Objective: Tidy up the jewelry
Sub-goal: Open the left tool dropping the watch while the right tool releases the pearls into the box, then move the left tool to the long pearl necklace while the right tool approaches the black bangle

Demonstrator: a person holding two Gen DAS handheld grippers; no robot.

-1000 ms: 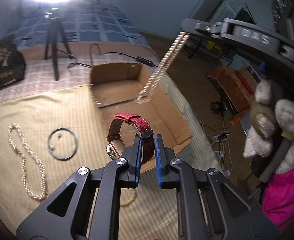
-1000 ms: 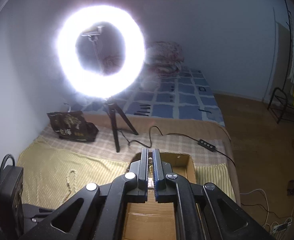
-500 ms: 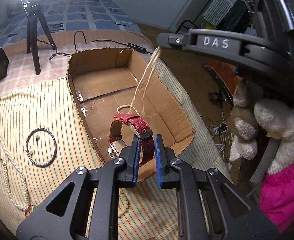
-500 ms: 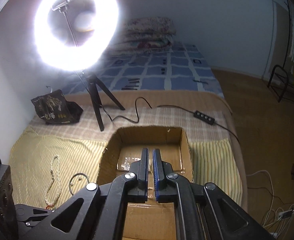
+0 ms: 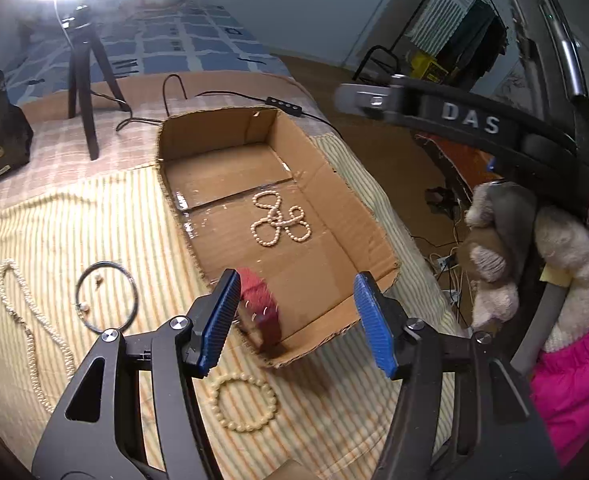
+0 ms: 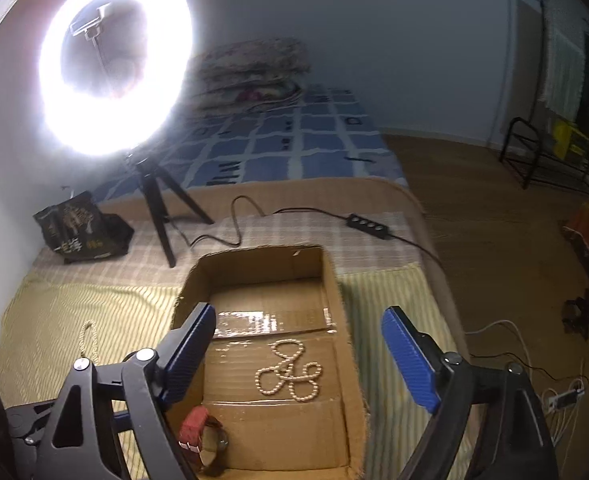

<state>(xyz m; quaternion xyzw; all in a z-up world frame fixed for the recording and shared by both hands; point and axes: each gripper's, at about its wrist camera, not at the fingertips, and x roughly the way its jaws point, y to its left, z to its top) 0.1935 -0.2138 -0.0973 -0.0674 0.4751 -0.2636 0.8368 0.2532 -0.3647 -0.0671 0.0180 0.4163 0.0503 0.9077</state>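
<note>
Both wrist views overlook, close, shared cardboard box [image 5: 346, 200] [image 6: 344, 320]

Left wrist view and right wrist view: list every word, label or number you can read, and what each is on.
"DAS": raised letters on the right gripper body, seen in the left wrist view.
Black bag: gold print in both views, too blurred to read.
Yellow item on the rack: dark marks, unreadable.
Cardboard box: no text visible.

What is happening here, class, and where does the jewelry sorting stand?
A person with tongs in each hand is moving jewelry into a cardboard box. Both the left tongs and right tongs are open. A pearl necklace and red watch lie inside; a bead bracelet lies on the cloth outside.
</note>
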